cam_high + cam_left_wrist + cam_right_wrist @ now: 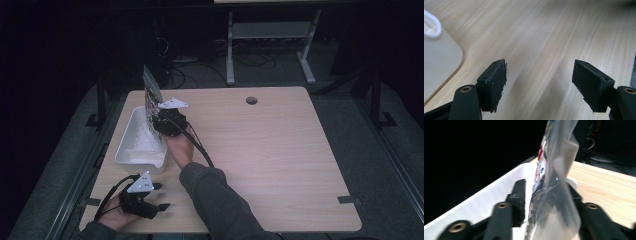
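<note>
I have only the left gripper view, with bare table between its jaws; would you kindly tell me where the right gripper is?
Observer: The right gripper is at the right-hand wall of the white bin, farther up the table.
Operator: Is anything between its jaws?
Observer: Yes, a clear printed packet stands upright between them; one pad looks apart from it.
Operator: Is the packet in the bin?
Observer: Its lower end hangs over the bin beside that wall; whether it touches the bottom I cannot tell.

White bin (134, 145) - clear bag (151, 95), red-blue print - pale wood table (280, 150).
</note>
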The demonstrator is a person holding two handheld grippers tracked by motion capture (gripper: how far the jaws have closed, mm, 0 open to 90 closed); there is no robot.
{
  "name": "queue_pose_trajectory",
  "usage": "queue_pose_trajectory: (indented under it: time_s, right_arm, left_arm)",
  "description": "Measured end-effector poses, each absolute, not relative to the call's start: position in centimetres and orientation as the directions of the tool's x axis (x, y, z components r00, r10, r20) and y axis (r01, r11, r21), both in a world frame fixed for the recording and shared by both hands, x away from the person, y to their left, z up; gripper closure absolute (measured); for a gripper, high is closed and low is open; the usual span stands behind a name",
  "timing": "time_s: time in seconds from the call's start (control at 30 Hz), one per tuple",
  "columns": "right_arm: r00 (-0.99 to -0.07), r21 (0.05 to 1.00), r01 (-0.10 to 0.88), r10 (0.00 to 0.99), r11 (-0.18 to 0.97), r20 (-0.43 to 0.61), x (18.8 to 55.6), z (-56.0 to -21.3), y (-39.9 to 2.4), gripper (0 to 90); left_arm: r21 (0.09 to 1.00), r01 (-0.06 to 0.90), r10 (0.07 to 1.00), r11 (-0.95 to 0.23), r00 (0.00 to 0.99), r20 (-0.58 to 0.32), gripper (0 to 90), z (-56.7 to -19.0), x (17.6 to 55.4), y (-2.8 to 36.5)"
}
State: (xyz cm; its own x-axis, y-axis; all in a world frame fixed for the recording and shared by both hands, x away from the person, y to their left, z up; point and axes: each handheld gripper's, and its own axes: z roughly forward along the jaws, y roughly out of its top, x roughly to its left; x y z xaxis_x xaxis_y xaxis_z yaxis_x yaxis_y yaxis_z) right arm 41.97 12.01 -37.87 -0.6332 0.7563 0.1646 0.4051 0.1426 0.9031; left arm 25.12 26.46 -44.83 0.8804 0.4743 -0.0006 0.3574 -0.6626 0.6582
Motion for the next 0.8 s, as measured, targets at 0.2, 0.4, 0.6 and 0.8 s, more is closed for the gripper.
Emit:
queue_pose_trajectory:
  time_s: [0.2,0.4,0.6,0.8]
  right_arm:
    - [-0.666,0.897,0.425,0.714,0.124,0.217,42.1,-37.8,10.8,41.5]
    - [-0.688,0.885,0.442,0.689,0.147,0.229,41.9,-37.9,10.0,37.2]
    - [-0.700,0.882,0.453,0.666,0.133,0.259,41.5,-37.9,8.8,35.2]
    - [-0.708,0.876,0.463,0.650,0.133,0.276,41.1,-37.8,7.7,34.0]
  left_arm:
    - [0.666,0.353,0.476,-0.657,0.879,0.004,27.0,-44.8,25.1,26.4]
    - [0.664,0.350,0.474,-0.660,0.880,0.007,26.9,-44.8,25.1,26.3]
    - [0.665,0.348,0.474,-0.661,0.880,0.010,26.8,-44.8,25.1,26.4]
    - [0.667,0.348,0.477,-0.659,0.879,0.013,26.8,-44.7,25.1,26.4]
